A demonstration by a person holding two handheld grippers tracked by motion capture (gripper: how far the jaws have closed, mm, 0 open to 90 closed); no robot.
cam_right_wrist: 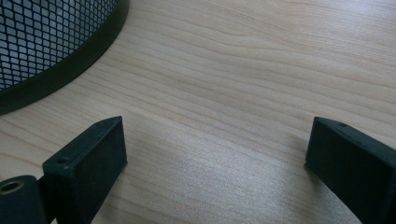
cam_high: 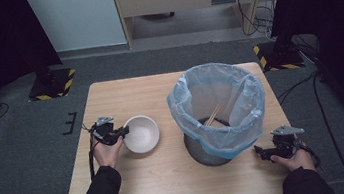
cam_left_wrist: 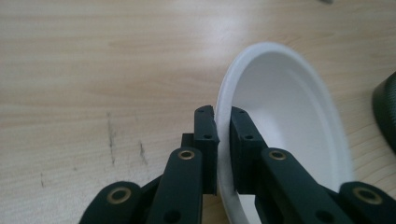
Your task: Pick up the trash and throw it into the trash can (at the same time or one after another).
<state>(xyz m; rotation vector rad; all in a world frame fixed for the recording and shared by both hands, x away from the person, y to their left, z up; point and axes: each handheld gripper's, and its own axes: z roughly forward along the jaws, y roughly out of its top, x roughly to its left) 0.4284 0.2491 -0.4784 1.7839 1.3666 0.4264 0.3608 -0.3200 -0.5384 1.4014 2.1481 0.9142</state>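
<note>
1. The room first: grey carpet all round, dark curtains at both sides, a pale panel and a wooden unit beyond the far edge, cables trailing on the right, and hazard-striped stand feet at both far corners.
2. My light wooden counter is bare apart from two things; some dark scuffs show on the grain in the left gripper view.
3. The mesh wastebasket stands right of centre with a blue bin liner folded over its rim. A pair of wooden chopsticks already lies inside, so I'd judge a clear-up is partly done.
4. The white paper bowl sits on the counter left of the basket, apart from it. That, I reckon, is what's left to bin.
5. My left gripper has its fingers clamped on the bowl's near rim, one inside, one outside.
6. My right gripper rests low by the basket's base, fingers wide apart, holding nothing.
</note>
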